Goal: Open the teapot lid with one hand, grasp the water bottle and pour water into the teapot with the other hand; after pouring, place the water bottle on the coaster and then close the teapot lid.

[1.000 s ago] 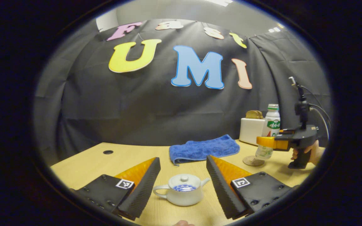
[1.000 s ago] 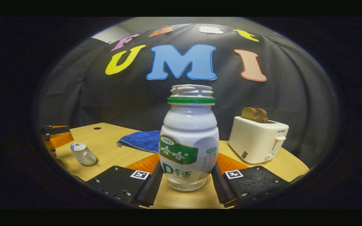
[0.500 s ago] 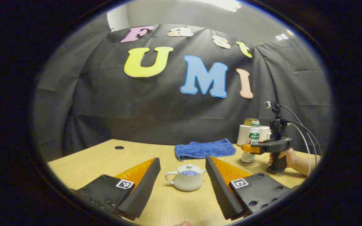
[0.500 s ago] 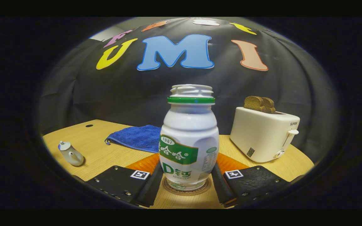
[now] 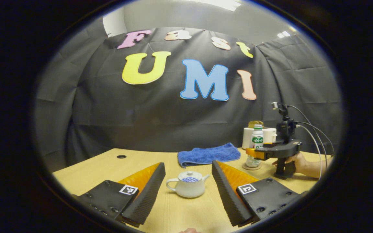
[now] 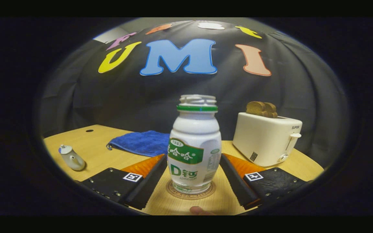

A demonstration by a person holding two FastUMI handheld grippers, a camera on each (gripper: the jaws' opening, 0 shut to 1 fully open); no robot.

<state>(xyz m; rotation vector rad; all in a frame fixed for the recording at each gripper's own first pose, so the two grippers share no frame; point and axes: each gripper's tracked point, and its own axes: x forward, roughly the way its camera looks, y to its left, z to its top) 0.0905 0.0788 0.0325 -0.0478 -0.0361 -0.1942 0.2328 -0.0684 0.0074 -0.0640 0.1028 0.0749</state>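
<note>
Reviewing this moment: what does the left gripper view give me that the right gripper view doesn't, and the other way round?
Left gripper view: the teapot, lid on, lies ahead between the left gripper's wide-open jaws; farther off, the right gripper is seen from outside with the hand holding it.

Right gripper view: close up, the uncapped water bottle stands on the coaster, jaws spread beside it; the toaster holds bread.

Shared: teapot, bottle, blue towel, toaster, table.
</note>
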